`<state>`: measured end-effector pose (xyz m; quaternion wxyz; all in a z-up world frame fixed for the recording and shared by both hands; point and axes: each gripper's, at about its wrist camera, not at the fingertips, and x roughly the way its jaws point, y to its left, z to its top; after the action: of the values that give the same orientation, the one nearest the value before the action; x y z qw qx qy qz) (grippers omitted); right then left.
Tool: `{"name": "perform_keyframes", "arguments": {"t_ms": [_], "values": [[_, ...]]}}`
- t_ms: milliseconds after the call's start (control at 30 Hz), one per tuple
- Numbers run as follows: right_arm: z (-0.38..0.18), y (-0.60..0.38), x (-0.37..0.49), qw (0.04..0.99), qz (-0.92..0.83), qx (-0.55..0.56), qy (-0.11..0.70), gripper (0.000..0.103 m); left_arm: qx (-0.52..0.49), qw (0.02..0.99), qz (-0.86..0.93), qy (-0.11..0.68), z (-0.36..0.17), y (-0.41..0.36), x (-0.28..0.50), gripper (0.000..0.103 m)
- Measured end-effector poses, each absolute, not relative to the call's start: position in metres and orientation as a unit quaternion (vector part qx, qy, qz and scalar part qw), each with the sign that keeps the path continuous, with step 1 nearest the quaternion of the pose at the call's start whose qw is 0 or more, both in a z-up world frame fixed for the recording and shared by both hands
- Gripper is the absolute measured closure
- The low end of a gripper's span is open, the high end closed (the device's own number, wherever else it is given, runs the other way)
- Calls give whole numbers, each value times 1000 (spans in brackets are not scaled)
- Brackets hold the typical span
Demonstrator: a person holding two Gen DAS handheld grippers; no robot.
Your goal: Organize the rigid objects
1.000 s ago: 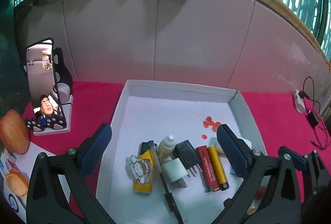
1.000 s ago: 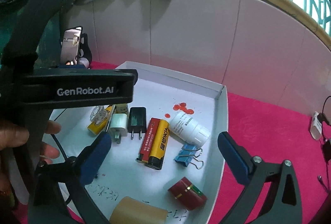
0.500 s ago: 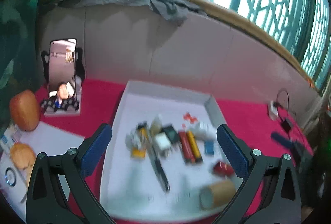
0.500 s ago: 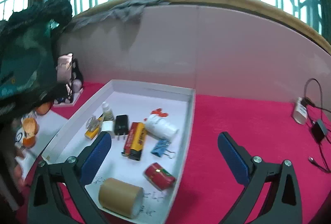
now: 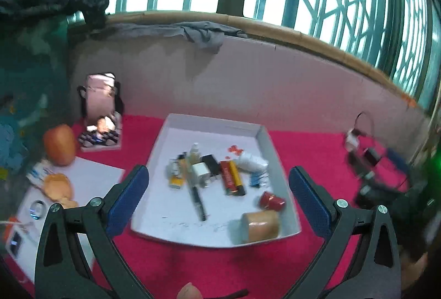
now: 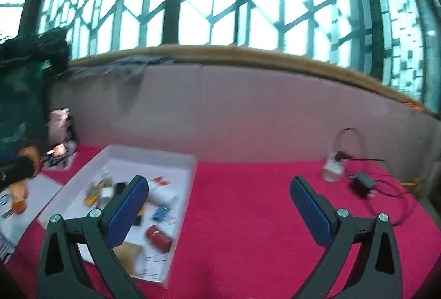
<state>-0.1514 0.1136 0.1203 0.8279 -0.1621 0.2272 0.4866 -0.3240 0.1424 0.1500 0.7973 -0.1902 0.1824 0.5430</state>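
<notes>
Pink cloth (image 6: 248,216), white tray (image 5: 264,133) sorted; I've pulled both grippers (image 5: 219,195) (image 6: 219,206) back, jaws apart, empty — looks done.

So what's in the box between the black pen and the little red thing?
In the left wrist view, the red and yellow bars lie side by side between the black pen and the little red thing, inside the white box.

- Tray (image 5: 212,121) is sitting ahead of the left gripper (image 5: 219,192), and ahead-left of the right gripper (image 6: 219,205).
- Pen (image 5: 198,202), chargers (image 5: 205,170) and batteries (image 5: 233,180) are lying mid-tray.
- Tape roll (image 5: 260,226) is lying in the tray's near-right corner.
- Phone stand (image 5: 100,117) is standing left of the tray, by the wall.
- Cables (image 6: 363,183) are lying far right.
</notes>
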Motion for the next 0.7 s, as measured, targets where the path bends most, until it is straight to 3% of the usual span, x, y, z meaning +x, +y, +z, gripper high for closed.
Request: {"name": "perform_keyframes", "arguments": {"t_ms": [200, 333, 467, 700], "values": [[136, 82, -132, 841, 469, -125, 240, 0, -220, 806, 506, 214, 144, 125, -316, 1], [157, 49, -129, 857, 468, -92, 196, 0, -162, 778, 568, 214, 149, 102, -309, 0], [180, 16, -121, 866, 465, -66, 170, 0, -165, 774, 576, 205, 152, 87, -314, 0], [184, -16, -118, 844, 497, -49, 196, 0, -179, 747, 603, 213, 144, 72, -319, 1]]}}
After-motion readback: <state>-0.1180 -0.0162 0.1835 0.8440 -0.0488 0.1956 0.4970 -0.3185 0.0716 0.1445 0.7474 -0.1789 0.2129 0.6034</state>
